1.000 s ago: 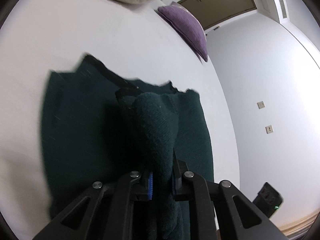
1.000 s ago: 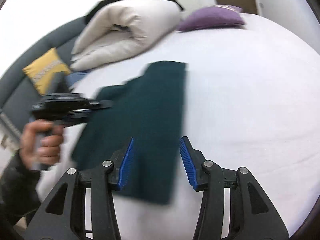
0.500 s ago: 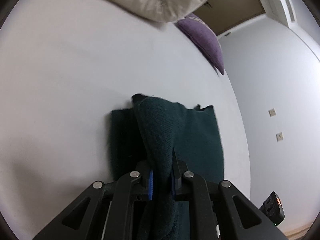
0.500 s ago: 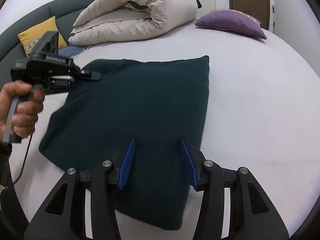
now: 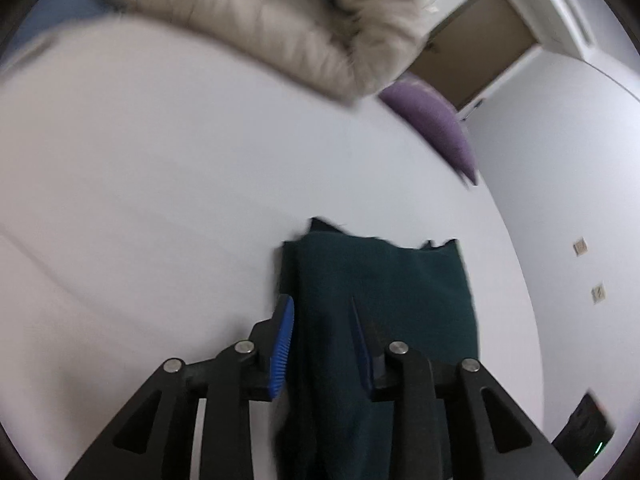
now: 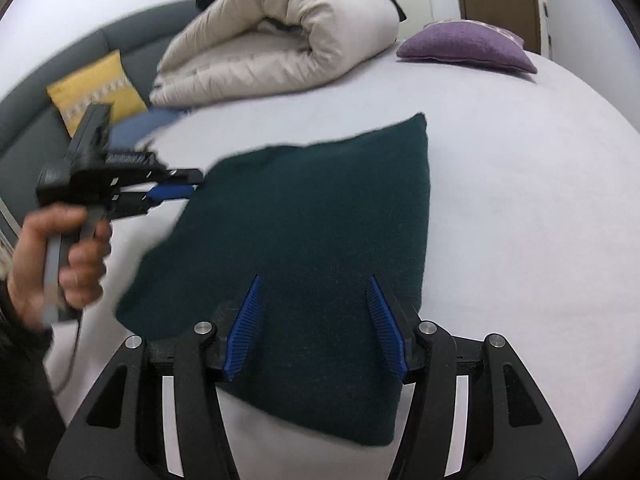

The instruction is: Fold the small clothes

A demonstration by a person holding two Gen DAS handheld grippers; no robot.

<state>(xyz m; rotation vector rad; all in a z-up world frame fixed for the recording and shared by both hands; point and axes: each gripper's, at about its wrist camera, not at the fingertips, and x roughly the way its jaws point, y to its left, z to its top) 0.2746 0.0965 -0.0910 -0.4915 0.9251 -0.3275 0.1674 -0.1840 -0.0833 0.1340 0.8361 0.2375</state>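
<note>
A dark green knitted garment (image 6: 320,208) lies folded flat on the white bed (image 6: 520,208). My right gripper (image 6: 315,280) hovers over its near part. Its jaws are opening, and the blue pads (image 6: 244,328) stand wide apart, pressing on nothing. My left gripper (image 6: 188,186), held in a person's hand (image 6: 76,256), is at the garment's left edge. In the left wrist view the garment (image 5: 400,292) runs under and between the left gripper (image 5: 320,304). Its jaws are opening, and the pads (image 5: 282,344) are off the cloth.
A rolled beige duvet (image 6: 280,40) and a purple cushion (image 6: 464,44) lie at the far side of the bed. A yellow cushion (image 6: 96,88) leans on the grey headboard (image 6: 24,140), with blue cloth (image 6: 140,128) beside it. A black device (image 5: 584,432) sits on the floor.
The left gripper was shut on a raised fold of the garment; its jaws have now parted and the fold lies flat. The right gripper has moved over the garment and its jaws stand wider.
</note>
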